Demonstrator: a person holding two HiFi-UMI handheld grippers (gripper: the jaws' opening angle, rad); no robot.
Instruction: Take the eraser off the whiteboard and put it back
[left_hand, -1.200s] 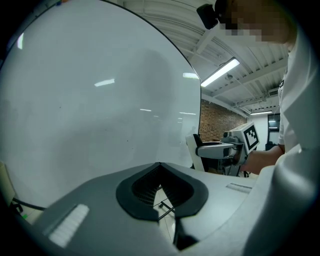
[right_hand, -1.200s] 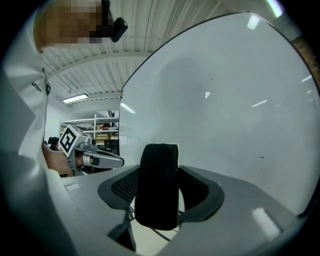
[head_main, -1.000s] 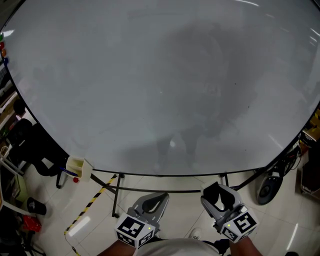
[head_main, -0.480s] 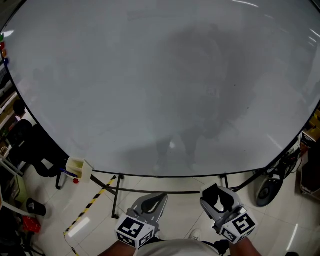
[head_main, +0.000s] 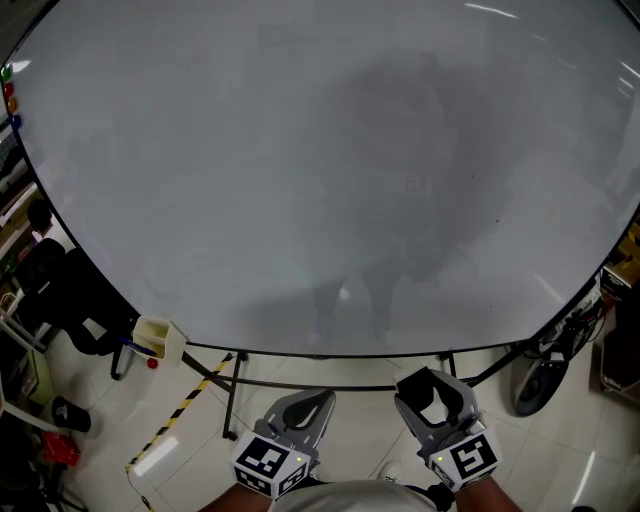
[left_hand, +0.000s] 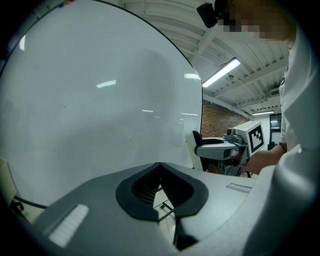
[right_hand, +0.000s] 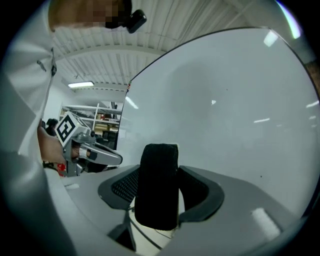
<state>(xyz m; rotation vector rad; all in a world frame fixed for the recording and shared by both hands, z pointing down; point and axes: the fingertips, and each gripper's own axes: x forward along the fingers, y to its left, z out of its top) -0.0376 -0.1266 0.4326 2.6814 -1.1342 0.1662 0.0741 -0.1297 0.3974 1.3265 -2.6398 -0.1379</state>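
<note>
Right gripper view: right gripper (right_hand: 160, 169) pinches the black eraser (right_hand: 157, 190), held off the whiteboard (head_main: 300, 150) — left gripper (left_hand: 160, 165) has its jaws pressed together, empty.

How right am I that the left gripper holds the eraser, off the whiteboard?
Wrong side: the right gripper holds the eraser, off the whiteboard, as the right gripper view shows. The left gripper is shut and empty.

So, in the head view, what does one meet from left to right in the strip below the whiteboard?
cream box → left gripper → right gripper, shut on the eraser → round black object
</note>
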